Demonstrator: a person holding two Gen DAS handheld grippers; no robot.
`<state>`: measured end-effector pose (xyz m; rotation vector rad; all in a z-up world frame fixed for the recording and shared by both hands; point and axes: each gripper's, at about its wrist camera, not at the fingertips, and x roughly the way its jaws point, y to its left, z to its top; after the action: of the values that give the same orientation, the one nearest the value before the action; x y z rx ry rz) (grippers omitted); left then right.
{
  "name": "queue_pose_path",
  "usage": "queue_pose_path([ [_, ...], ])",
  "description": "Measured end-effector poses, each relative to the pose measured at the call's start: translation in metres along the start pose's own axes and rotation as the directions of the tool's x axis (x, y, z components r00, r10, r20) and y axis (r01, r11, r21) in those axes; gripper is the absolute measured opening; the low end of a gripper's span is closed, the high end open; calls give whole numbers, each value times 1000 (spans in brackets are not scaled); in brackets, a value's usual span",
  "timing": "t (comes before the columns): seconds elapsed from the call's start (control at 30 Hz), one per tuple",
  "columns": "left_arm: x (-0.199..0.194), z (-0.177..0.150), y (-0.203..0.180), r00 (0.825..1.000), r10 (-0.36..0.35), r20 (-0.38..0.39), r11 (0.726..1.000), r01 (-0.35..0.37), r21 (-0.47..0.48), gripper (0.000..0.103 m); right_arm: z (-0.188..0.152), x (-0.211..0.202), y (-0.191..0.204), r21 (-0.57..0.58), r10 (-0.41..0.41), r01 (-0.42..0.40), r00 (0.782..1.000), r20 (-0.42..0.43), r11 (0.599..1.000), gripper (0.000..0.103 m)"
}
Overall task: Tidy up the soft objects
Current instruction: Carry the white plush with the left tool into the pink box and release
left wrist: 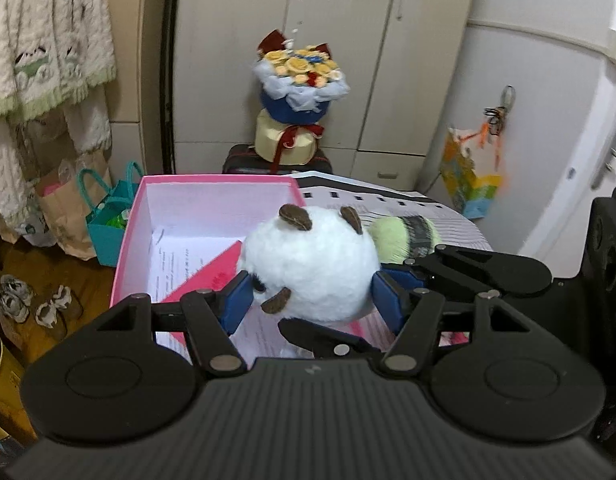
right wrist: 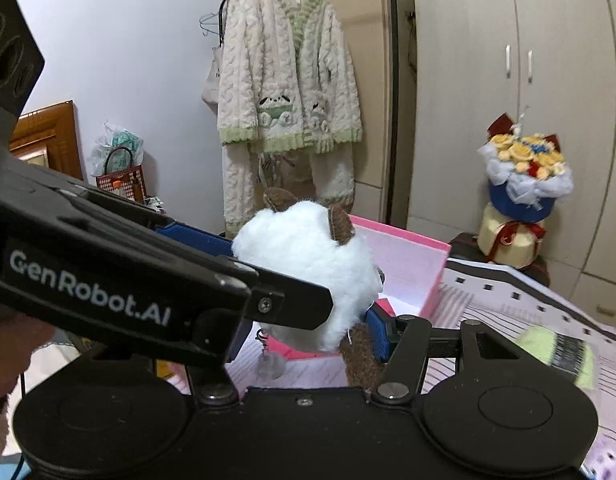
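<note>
A white fluffy plush toy (left wrist: pixel 312 264) with brown ears is held in the air over the open pink box (left wrist: pixel 211 184). My left gripper (left wrist: pixel 314 300) is shut on the toy, one blue pad on each side. My right gripper (right wrist: pixel 308 304) also has its blue pads against the toy (right wrist: pixel 308 272); in the left wrist view its black fingers (left wrist: pixel 484 268) reach in from the right. The pink box (right wrist: pixel 404 240) holds papers. A light green yarn ball (left wrist: pixel 404 238) with a dark label lies on the striped cover right of the box and also shows in the right wrist view (right wrist: pixel 560 354).
A flower bouquet (left wrist: pixel 299 76) on a cream box stands on a dark case by the cupboards. A teal bag (left wrist: pixel 111 216) and a paper bag sit left of the pink box. A fluffy cream cardigan (right wrist: pixel 287 92) hangs on a rack. A colourful bag (left wrist: pixel 468 176) hangs on the door.
</note>
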<state>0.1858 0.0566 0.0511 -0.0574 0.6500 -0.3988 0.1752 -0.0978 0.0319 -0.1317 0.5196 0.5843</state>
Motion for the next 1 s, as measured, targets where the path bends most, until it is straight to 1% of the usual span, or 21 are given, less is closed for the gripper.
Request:
queue_pose_path([
  [0.2, 50, 17, 33, 998, -6, -61, 997, 2, -72, 63, 11, 50, -26, 41, 43, -40, 996, -73, 998, 64],
  [0.27, 65, 19, 42, 997, 5, -77, 994, -13, -105, 63, 14, 67, -30, 24, 37, -35, 994, -100, 999, 64],
  [0.33, 82, 24, 55, 995, 11, -98, 985, -27, -168, 63, 18, 87, -32, 10, 27, -26, 990, -135, 1000, 64],
  [0.4, 98, 26, 64, 993, 17, -117, 980, -39, -193, 63, 21, 104, -36, 17, 20, -17, 983, -181, 1000, 64],
  [0.6, 129, 24, 83, 990, -6, -141, 959, -34, -283, 64, 26, 133, -40, -44, -9, -3, 963, -268, 999, 64],
  [0.73, 142, 25, 93, 989, -31, -142, 942, -18, -335, 64, 28, 142, -39, -118, -55, 23, 959, -279, 993, 65],
  [0.8, 147, 26, 94, 990, -34, -140, 938, -16, -346, 64, 28, 146, -40, -131, -72, 35, 956, -284, 991, 66],
  [0.93, 159, 27, 93, 989, -16, -150, 938, -37, -344, 64, 26, 155, -39, -165, -112, 66, 950, -290, 984, 66],
  [1.0, 163, 26, 93, 989, -1, -148, 934, -52, -353, 64, 27, 157, -40, -159, -120, 76, 949, -291, 984, 66],
])
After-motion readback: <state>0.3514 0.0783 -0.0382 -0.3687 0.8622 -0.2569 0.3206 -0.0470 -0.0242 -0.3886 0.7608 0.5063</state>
